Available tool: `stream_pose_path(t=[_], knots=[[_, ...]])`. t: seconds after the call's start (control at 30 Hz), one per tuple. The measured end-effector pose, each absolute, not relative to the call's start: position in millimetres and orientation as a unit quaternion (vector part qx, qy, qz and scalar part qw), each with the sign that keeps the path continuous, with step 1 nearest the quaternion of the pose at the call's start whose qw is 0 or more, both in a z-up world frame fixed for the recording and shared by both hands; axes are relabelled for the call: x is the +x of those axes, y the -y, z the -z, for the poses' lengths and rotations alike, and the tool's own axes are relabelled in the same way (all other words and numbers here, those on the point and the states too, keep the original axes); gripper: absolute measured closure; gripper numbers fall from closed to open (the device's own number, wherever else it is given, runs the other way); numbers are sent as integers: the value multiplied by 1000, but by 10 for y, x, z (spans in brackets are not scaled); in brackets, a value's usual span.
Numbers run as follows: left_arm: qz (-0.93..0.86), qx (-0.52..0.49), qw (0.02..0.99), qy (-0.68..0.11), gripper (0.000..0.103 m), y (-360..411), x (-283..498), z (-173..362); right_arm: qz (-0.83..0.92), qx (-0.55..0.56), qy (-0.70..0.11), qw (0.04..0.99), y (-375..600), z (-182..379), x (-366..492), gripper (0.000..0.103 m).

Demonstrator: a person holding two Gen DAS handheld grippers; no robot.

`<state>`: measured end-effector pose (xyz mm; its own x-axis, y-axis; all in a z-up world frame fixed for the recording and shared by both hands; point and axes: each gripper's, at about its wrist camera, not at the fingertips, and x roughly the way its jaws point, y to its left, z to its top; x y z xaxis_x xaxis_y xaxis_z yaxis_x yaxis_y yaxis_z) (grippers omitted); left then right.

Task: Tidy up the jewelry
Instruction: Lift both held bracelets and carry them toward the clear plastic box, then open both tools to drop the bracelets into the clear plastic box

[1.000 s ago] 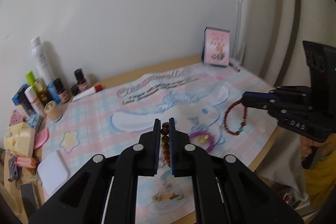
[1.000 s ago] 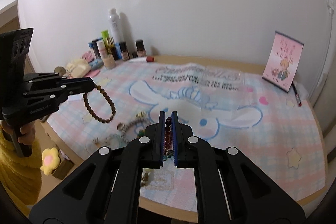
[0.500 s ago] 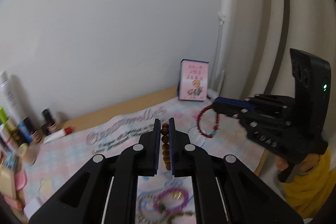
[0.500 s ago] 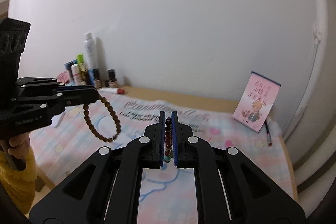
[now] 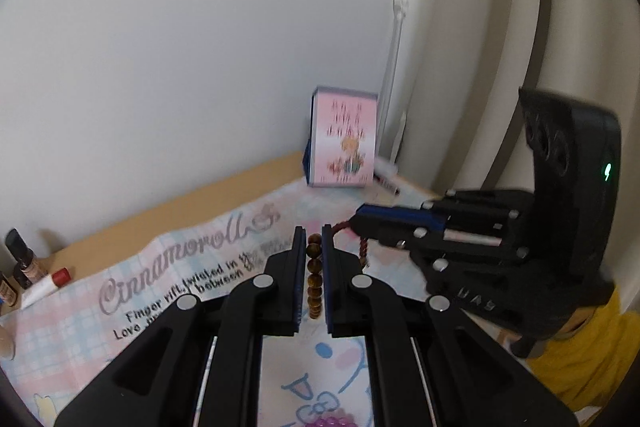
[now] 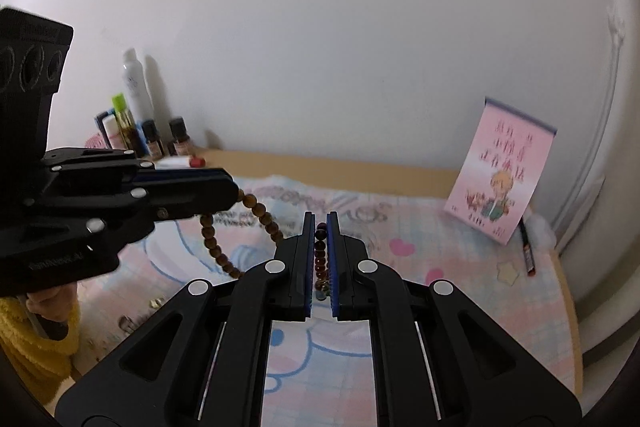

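My left gripper (image 5: 311, 237) is shut on a brown wooden bead bracelet (image 5: 314, 277), held above the patterned mat (image 5: 168, 291). In the right wrist view that bracelet (image 6: 256, 215) hangs in a loop from the left gripper (image 6: 228, 193). My right gripper (image 6: 320, 223) is shut on a dark red bead bracelet (image 6: 320, 259), also held in the air. In the left wrist view the right gripper (image 5: 356, 219) is close to my left fingertips, with the red bracelet (image 5: 362, 251) hanging under it. A purple bracelet (image 5: 328, 417) lies on the mat below.
A pink booklet (image 6: 500, 183) leans on the wall at the back right, a pen (image 6: 527, 247) beside it. Cosmetic bottles (image 6: 136, 123) and a white tube with a red cap (image 6: 180, 161) stand at the back left. Small jewelry pieces (image 6: 140, 319) lie near the mat's front left.
Both grippers have risen and moved toward each other over the back of the mat, each still holding its bracelet. The right gripper's tip is now beside my left fingertips.
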<state>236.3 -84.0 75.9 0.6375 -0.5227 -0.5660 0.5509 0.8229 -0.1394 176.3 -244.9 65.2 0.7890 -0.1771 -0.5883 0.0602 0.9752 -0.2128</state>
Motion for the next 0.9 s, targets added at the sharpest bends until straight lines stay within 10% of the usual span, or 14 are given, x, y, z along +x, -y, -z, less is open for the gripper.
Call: stream_pose_path(t=[0.9], knots=[[279, 42, 888, -363, 91, 925, 2615, -258, 55, -57, -365, 928, 2578, -301, 1809, 96]])
